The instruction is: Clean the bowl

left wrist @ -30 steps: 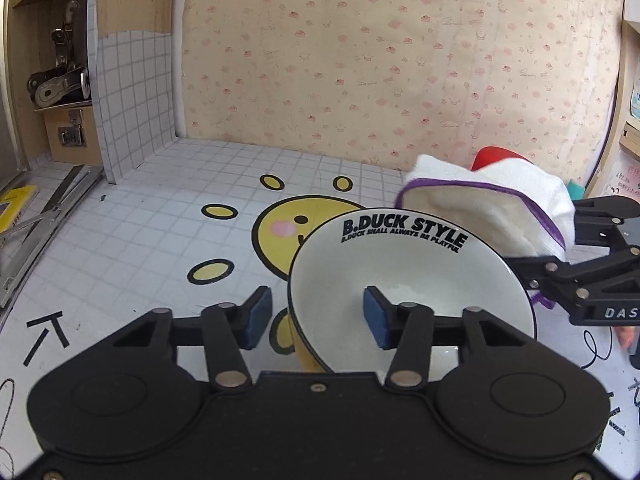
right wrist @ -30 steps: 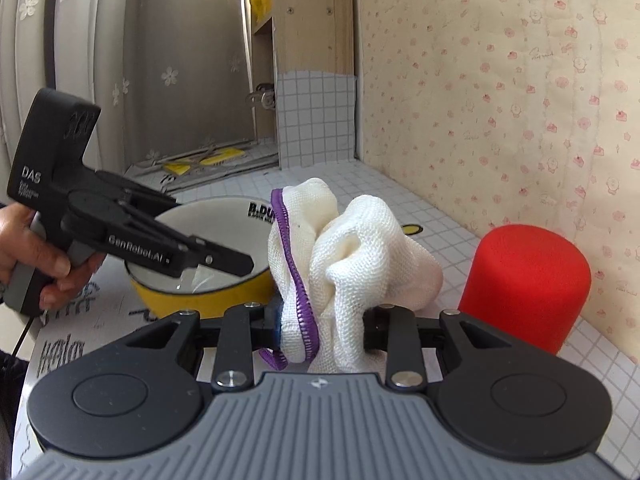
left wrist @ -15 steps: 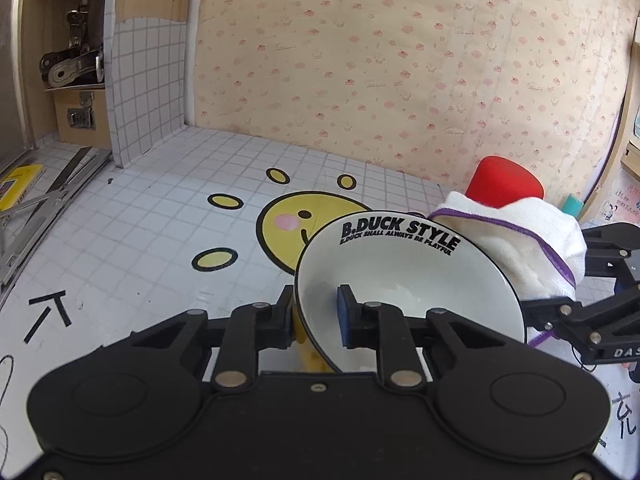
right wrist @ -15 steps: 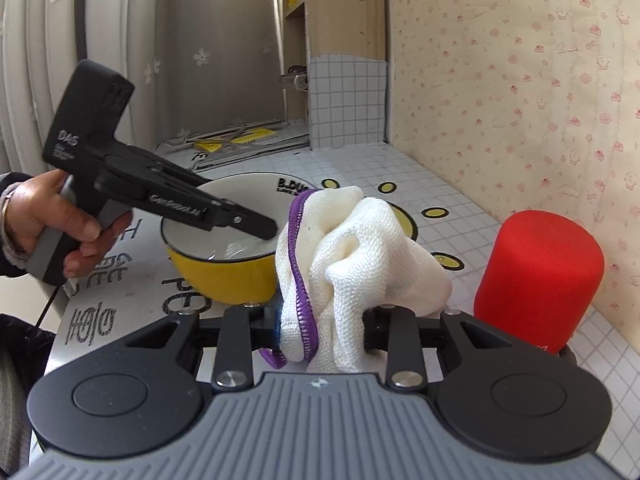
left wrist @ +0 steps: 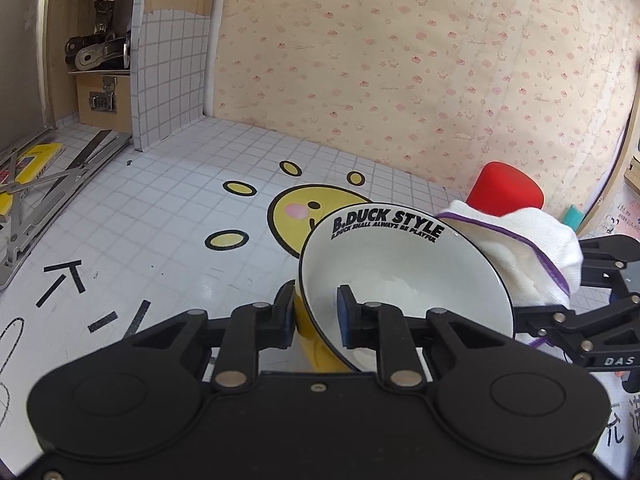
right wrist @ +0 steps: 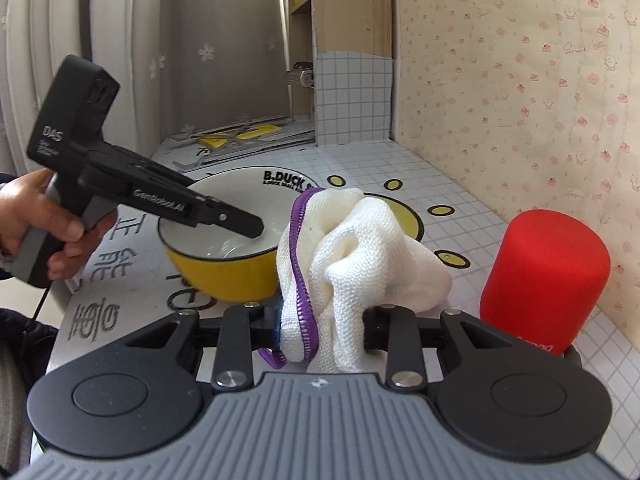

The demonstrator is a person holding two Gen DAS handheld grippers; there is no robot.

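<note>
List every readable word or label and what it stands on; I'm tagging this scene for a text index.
"B.DUCK STYLE": inner wall of the bowl.
"B.DUCK SHALL ALWAYS BE PLAYFUL": smaller line beneath it.
"DAS": body of the left tongs, and the right tongs too.
"GenRobot.AI": left tongs' arm.
Table: large black characters, not fully legible.
Red cylinder: white print at its base, unreadable.

You get bright, soft daylight, sharp focus throughout, faint shadows, and strong fisheye bending with dark corners.
</note>
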